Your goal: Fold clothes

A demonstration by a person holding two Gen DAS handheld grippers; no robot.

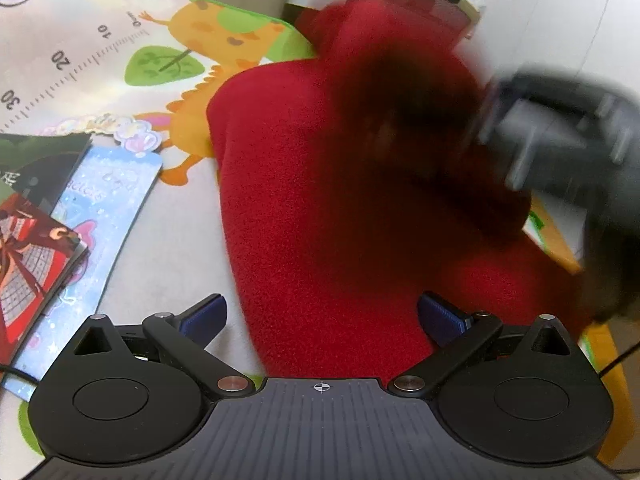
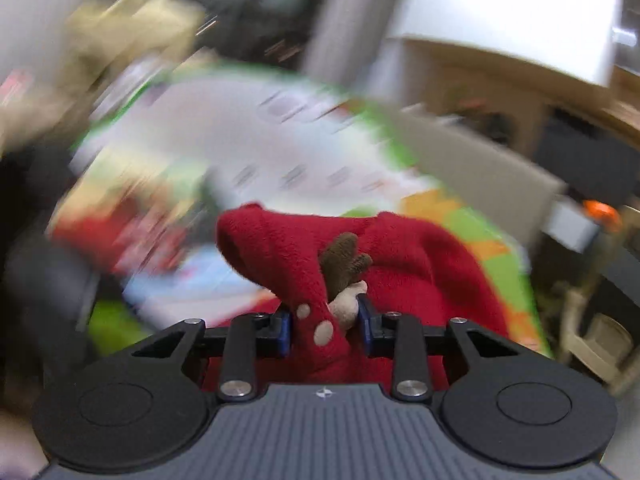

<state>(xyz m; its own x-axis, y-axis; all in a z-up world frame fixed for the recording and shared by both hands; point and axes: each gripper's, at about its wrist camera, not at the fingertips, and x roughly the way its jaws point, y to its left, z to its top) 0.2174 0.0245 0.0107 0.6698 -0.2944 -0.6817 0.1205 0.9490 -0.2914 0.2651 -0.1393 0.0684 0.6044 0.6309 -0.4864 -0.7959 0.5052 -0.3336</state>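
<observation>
On the play mat (image 1: 168,220), left tongs (image 1: 322,320) spread over red garment (image 1: 320,200); right tongs (image 2: 325,328) apparently pinching it.

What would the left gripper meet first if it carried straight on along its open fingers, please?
Most likely the red fleece garment, which fills the gap ahead of the left gripper; depth is unclear.

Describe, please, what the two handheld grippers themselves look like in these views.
Both the left gripper and the right gripper are matte black, with round side discs, silver pivot screws, blue finger pads, and a ribbed grey base marked with a small white crosshair.
</observation>
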